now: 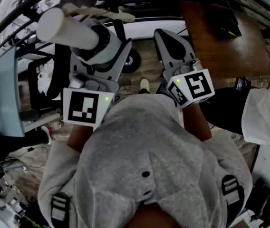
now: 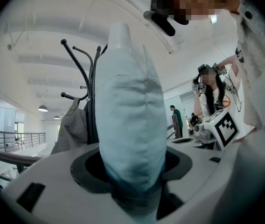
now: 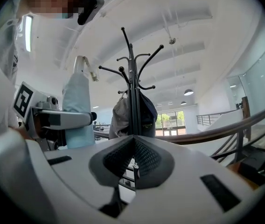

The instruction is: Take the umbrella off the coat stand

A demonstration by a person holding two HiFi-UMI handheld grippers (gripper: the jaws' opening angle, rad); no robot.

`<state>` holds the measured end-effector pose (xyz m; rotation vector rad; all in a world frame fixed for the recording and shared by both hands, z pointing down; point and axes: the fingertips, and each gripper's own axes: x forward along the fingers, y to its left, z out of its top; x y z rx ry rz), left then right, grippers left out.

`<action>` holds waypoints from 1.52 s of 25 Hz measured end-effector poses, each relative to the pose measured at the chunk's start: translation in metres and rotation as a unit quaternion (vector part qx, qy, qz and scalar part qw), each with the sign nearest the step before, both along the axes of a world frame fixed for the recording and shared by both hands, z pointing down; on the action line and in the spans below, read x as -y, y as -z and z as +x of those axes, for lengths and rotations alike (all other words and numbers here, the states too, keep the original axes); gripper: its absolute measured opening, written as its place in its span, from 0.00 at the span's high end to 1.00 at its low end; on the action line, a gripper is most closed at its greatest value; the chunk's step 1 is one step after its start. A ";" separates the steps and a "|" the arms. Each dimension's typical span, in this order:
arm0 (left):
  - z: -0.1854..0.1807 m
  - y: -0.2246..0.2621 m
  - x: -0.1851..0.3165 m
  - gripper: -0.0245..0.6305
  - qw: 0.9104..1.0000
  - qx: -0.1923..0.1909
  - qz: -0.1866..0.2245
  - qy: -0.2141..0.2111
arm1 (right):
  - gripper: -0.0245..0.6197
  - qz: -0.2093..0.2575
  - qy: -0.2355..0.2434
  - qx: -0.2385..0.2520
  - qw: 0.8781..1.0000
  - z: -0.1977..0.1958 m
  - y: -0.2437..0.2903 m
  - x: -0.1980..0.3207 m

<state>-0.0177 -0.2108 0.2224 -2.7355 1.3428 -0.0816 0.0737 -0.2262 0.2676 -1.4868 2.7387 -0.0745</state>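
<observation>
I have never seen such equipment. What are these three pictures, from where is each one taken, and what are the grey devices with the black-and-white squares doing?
There is no robot here. A person in a grey hooded top holds a hand tool, a two-jaw gripper, in each hand. The head view comes from a camera on the person's head and looks steeply down. It shows the left gripper and the right gripper, each with a marker cube.

The other two pictures come from cameras that ride on the grippers and look along their jaws. The left gripper is closed on a folded pale blue umbrella, held upright. The right gripper's jaws are together, with nothing between them.

Ahead stands a black coat stand with a grey bag hanging on it. The umbrella is apart from the stand.
</observation>
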 end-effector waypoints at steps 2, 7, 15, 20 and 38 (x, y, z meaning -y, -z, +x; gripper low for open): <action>-0.006 -0.007 -0.010 0.54 1.000 0.004 0.000 0.011 | 0.95 0.002 -0.002 -0.001 1.000 0.000 -0.003 -0.010; -0.028 -0.018 -0.032 0.54 1.000 0.007 0.000 0.026 | 0.95 0.000 -0.001 -0.015 1.000 -0.015 -0.005 -0.032; -0.059 -0.035 -0.065 0.55 0.999 0.003 -0.011 0.041 | 0.95 -0.016 -0.004 -0.029 0.999 -0.038 -0.017 -0.070; -0.074 -0.052 -0.083 0.55 0.999 0.003 -0.028 0.042 | 0.95 -0.027 -0.007 -0.034 0.999 -0.051 -0.028 -0.089; -0.083 -0.066 -0.096 0.55 0.997 -0.017 -0.068 0.032 | 0.95 -0.069 -0.012 -0.047 0.996 -0.066 -0.042 -0.113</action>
